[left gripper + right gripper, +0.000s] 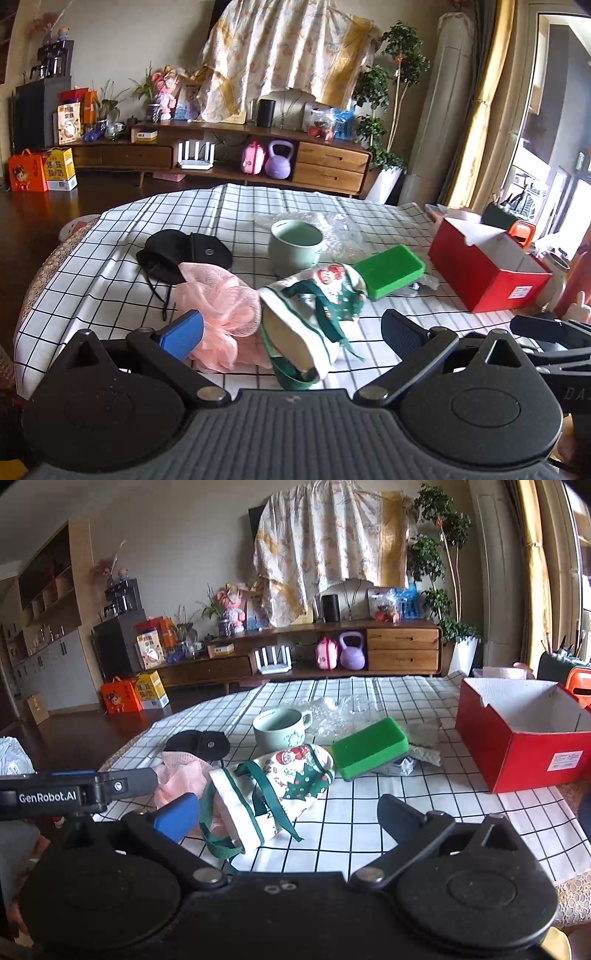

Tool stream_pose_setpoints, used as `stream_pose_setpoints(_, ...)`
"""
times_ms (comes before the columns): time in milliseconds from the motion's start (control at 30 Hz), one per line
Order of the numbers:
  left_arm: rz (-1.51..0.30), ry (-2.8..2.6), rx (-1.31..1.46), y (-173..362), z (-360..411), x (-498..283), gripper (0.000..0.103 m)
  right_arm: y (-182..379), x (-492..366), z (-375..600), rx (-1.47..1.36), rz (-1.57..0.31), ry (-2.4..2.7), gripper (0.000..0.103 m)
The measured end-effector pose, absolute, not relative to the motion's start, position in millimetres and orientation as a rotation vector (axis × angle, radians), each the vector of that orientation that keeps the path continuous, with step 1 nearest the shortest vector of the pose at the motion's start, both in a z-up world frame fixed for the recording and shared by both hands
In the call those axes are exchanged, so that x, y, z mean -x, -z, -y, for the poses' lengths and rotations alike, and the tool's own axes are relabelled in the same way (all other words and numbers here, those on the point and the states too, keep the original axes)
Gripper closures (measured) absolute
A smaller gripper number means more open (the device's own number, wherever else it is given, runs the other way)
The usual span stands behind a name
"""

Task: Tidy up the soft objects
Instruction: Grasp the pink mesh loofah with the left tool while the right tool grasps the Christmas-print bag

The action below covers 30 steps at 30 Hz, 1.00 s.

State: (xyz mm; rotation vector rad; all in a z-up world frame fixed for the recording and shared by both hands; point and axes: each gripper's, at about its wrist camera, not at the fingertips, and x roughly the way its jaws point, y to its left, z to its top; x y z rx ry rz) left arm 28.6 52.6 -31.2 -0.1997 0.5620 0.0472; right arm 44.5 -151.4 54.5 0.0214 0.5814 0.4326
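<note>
Fingers of left gripper (291,330) and right gripper (286,814) spread wide, empty; pouch (280,786) overlaps pink puff (218,306); sponge (369,747) hides crumpled wrapper.

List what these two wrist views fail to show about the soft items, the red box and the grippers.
- Pink mesh puff: its near side sits behind the left gripper finger in the left wrist view.
- Red box: the floor is hidden by its front wall, and the right edge is cut off in the right wrist view.
- Christmas pouch: contents unseen.
- Box label: print too small.
</note>
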Motion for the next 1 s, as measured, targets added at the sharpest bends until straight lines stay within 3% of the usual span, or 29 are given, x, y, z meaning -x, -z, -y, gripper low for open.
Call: stream_pose_setpoints(1000, -0.711, -0.241, 0.197, 108, -117, -150, 0.0, 39, -150, 44, 0.32, -0.698, -0.605, 0.015)
